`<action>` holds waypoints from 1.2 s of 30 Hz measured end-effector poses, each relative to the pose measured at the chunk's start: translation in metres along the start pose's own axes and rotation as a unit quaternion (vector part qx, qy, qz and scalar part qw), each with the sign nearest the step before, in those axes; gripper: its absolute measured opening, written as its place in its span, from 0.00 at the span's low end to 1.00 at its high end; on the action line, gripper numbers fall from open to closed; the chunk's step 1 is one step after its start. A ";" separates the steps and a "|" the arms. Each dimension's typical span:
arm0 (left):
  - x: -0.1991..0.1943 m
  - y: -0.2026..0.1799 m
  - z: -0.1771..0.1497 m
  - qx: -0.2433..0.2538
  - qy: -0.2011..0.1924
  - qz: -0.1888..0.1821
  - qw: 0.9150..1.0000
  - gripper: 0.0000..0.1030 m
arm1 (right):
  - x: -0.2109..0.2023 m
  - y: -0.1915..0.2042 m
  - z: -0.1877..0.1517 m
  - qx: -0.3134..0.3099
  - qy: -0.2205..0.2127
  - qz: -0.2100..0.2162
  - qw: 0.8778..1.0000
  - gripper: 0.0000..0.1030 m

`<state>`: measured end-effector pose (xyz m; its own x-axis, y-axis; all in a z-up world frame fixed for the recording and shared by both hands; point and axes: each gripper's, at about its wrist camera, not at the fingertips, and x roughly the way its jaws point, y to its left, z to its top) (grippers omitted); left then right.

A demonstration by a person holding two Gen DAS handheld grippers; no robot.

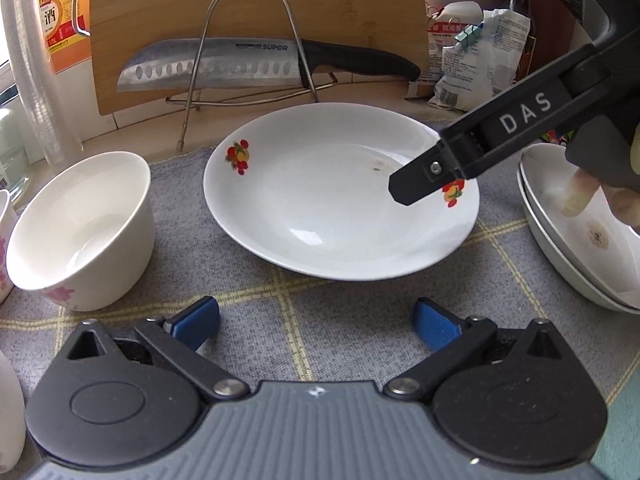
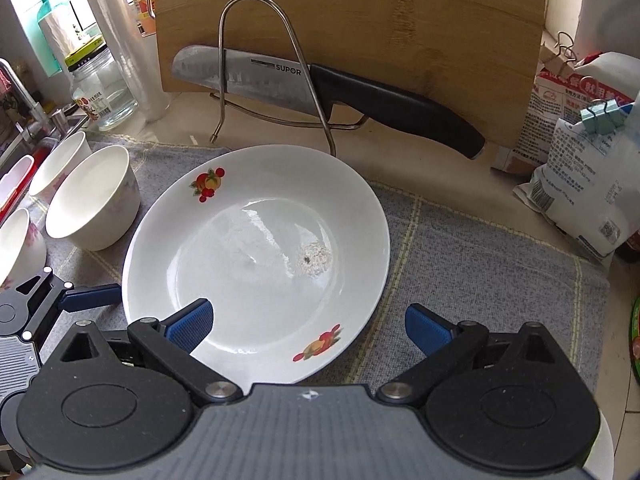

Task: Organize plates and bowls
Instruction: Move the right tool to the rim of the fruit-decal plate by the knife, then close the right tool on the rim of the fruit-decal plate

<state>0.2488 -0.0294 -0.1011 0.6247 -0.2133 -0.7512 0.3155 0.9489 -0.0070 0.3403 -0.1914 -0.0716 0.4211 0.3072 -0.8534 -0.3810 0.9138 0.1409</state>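
Kitchen worktop (image 2: 460, 168) in pale stone runs along a wall, with a grey checked cloth (image 2: 480, 264) spread over its near part. Standing at the back is a large bamboo cutting board (image 2: 360, 20), and in front of it a wire rack (image 2: 256, 60) holds a black-handled knife (image 2: 320, 88) lying crosswise. Bags of dry goods sit to the right, and jars and bottles to the left by the window.

Next in size is a white plate (image 2: 256, 256) with small fruit prints, lying flat in the middle of the cloth with a small stain near its centre. To its right, seen from the left wrist camera, two more white plates (image 1: 568, 264) are stacked. To its left stands a white bowl (image 1: 80, 228) with pink flowers, with further bowls (image 2: 60, 164) beyond it.

Both tools hover with nothing held. The left claw (image 1: 316, 326) hangs over the cloth just short of the plate's near edge, its blue pads (image 1: 196, 322) spread wide. The right claw (image 2: 308, 330) is also spread wide, one pad over the plate's right rim and the other over bare cloth beside it.

The step in hand looks like picking up the middle plate, probably to join the stack. To do it well, the right claw should tilt so one pad slides under the rim and the other presses on top, close firmly, then lift level, since glazed ware is slippery.
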 end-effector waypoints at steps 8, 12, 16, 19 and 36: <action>0.005 0.001 0.006 0.001 -0.001 -0.002 1.000 0.99 | 0.018 -0.005 0.011 0.001 0.029 0.018 0.999 1.00; 0.010 0.003 0.010 0.003 -0.003 -0.004 1.000 0.99 | 0.026 -0.006 0.013 0.001 0.041 0.028 0.999 1.00; 0.013 0.005 0.013 0.007 -0.006 -0.006 1.000 0.99 | 0.030 -0.004 0.018 -0.011 0.042 0.033 0.999 1.00; 0.014 0.006 0.013 0.011 -0.010 -0.010 1.000 1.00 | 0.032 -0.004 0.022 -0.015 0.043 0.043 0.998 1.00; 0.017 0.010 0.012 0.043 -0.032 -0.039 0.998 1.00 | 0.048 -0.013 0.052 -0.035 0.057 0.089 0.994 1.00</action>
<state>0.2707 -0.0263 -0.1059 0.6387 -0.3033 -0.7071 0.4240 0.9056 -0.0055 0.4080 -0.1747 -0.0886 0.2466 0.4270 -0.8700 -0.4992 0.8254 0.2636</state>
